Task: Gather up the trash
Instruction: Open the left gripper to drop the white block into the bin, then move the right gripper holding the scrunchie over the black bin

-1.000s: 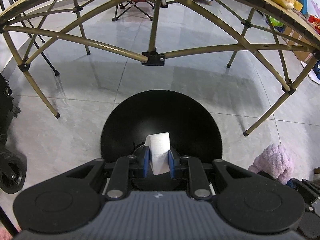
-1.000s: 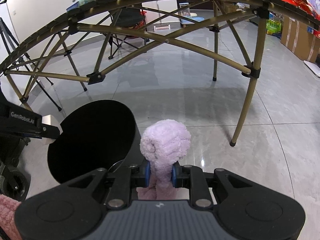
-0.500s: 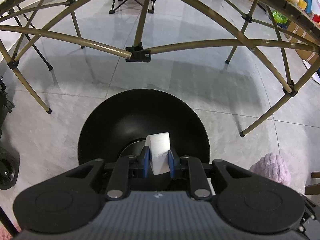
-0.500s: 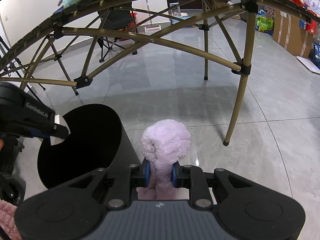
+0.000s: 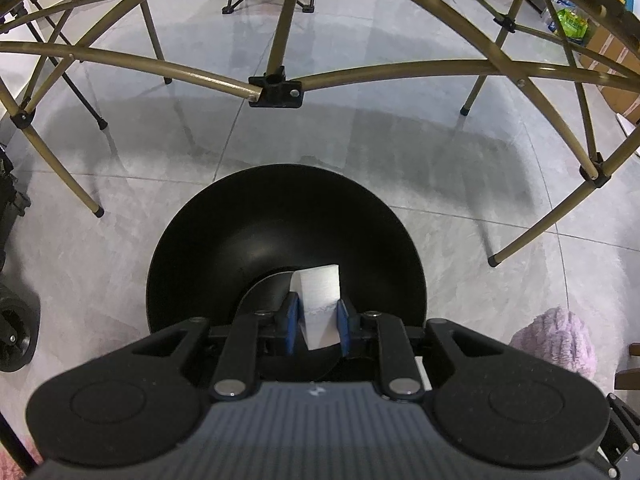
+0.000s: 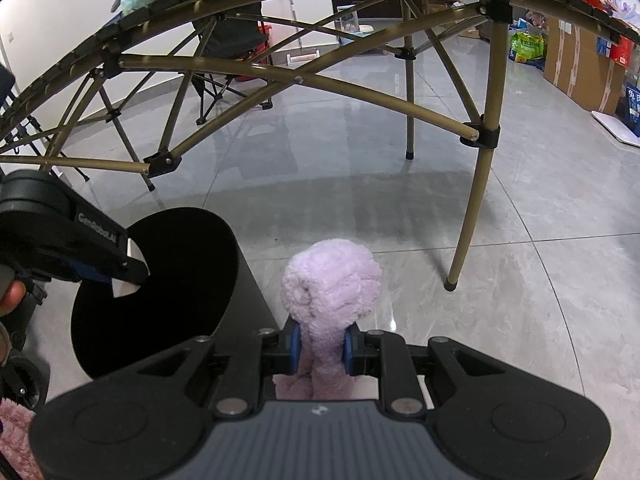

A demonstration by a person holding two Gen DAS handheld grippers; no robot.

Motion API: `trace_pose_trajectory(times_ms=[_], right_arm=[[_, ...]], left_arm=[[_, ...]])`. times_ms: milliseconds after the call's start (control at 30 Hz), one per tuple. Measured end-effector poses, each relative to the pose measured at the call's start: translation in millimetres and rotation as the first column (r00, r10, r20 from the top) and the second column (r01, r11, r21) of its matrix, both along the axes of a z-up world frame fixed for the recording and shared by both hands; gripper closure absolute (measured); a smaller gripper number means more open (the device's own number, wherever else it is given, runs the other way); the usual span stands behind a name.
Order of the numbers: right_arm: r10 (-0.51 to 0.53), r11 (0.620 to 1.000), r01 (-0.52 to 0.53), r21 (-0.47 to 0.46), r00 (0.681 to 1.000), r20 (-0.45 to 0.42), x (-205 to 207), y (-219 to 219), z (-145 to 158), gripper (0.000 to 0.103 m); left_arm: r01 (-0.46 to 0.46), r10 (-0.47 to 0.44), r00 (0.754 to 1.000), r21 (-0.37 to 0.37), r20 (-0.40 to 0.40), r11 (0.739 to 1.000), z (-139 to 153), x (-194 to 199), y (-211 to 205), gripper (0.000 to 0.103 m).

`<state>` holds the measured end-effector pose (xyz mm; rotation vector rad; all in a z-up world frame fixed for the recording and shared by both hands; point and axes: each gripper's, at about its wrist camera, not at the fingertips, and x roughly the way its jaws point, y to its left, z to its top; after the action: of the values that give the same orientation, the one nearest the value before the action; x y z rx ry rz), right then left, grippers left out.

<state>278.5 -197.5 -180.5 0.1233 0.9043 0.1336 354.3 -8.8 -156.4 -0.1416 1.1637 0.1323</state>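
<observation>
Left gripper: my left gripper (image 5: 318, 326) fills the bottom centre of its own view, pads nearly together and pinching a white folded piece of paper (image 5: 320, 304) that sticks up between them.
Paper: I see it held directly over the mouth of the black trash bin (image 5: 224, 256), lower centre of the left view. In the right view the same paper (image 6: 127, 276) shows at the left edge, at the bin's rim.
Right gripper: my right gripper (image 6: 320, 350) sits at the bottom centre of its view, pads pressed in on a lilac plush toy (image 6: 332, 288) whose rounded end rises above them.
Plush toy, other view: it appears at the lower right of the left view (image 5: 554, 340), beside the bin.
Bin: in the right view the bin (image 6: 188, 264) stands at the lower left, just beside the plush toy, opening turned toward the left gripper (image 6: 108, 274).
Hand: a fingertip (image 6: 12, 298) shows at the far left edge behind that gripper.
Floor: grey glossy floor tiles (image 5: 400, 148) spread around the bin, middle of both views.
Table frame: bronze folding table legs (image 6: 486, 148) and cross-bars arch across the upper half of each view.
Far back: a folding chair (image 6: 224, 60) upper centre-left, cardboard boxes (image 6: 576, 60) at the upper right.
</observation>
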Motion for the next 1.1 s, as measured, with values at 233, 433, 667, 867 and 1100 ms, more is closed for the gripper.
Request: trace_pose_trajectory(times_ms=[233, 433, 667, 867, 1100], right_arm=[[0.000, 1.000, 0.000, 0.000, 1.000, 0.000, 0, 0, 0, 0.084], [0.005, 1.000, -0.005, 0.005, 1.000, 0.000, -1, 0, 2, 0.084], [0.009, 1.000, -0.009, 0.008, 1.000, -0.005, -1, 0, 1, 0.084], [0.014, 1.000, -0.013, 0.011, 1.000, -0.008, 0, 1, 2, 0.084], [0.026, 1.000, -0.026, 0.016, 1.000, -0.014, -2, 5, 5, 0.084]], left_arm=[[-0.023, 0.023, 1.000, 0.014, 0.002, 1.000, 3, -2, 3, 0.004], [-0.034, 0.034, 0.999, 0.027, -0.025, 0.999, 0, -2, 5, 0.000], [-0.032, 0.033, 0.999, 0.030, -0.021, 0.999, 3, -4, 7, 0.000], [-0.032, 0.033, 0.999, 0.032, -0.015, 0.999, 5, -5, 8, 0.000], [-0.031, 0.030, 0.999, 0.036, 0.010, 0.999, 13, -12, 14, 0.000]])
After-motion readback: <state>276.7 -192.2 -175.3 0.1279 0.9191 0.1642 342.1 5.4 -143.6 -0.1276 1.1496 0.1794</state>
